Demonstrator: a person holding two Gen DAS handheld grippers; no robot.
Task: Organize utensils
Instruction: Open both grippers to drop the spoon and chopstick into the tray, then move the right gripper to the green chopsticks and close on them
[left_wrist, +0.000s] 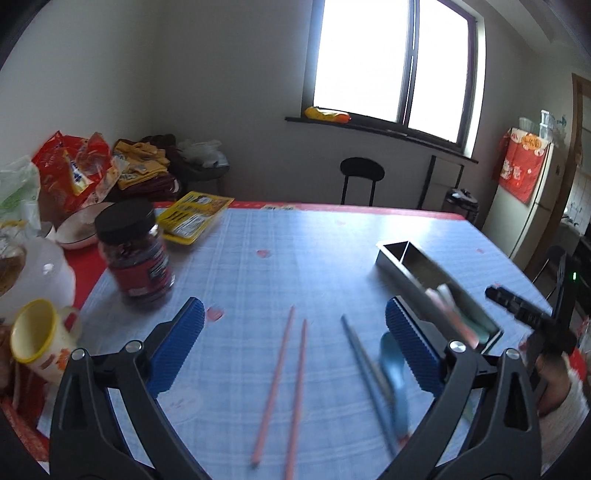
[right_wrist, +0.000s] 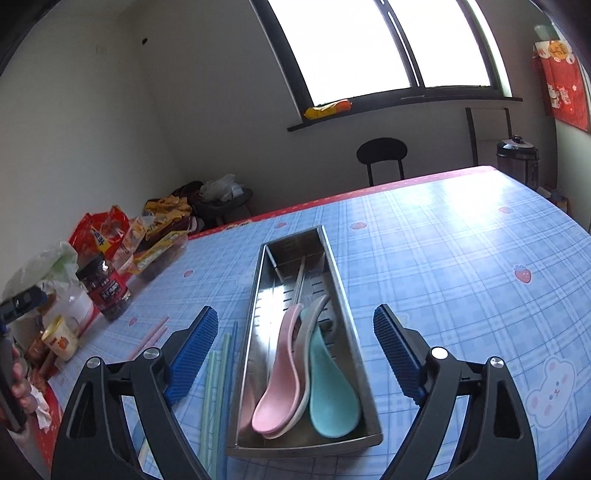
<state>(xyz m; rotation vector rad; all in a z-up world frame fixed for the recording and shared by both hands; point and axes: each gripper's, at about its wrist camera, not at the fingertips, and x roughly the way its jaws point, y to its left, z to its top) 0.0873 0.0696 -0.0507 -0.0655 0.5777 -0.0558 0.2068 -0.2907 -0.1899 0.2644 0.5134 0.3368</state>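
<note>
Near field, lower frame: left claw (left_wrist: 295, 328) released, holding nothing; right claw (right_wrist: 295, 328) likewise spread and empty.
Below left claw: pink chopsticks (left_wrist: 284, 387) and blue chopsticks (left_wrist: 364, 373) lie loose on worktop (left_wrist: 295, 258), blue spoon (left_wrist: 393, 365) beside them; judged next to collect.
Centre, right view: steel tray (right_wrist: 255, 295) holds pink spoon (right_wrist: 280, 365), teal spoon (right_wrist: 330, 387); sorting partly done.
Right view only: tray interior, green chopsticks (right_wrist: 212, 398) alongside.
Far left: jar (left_wrist: 136, 254), snack clutter.
</note>
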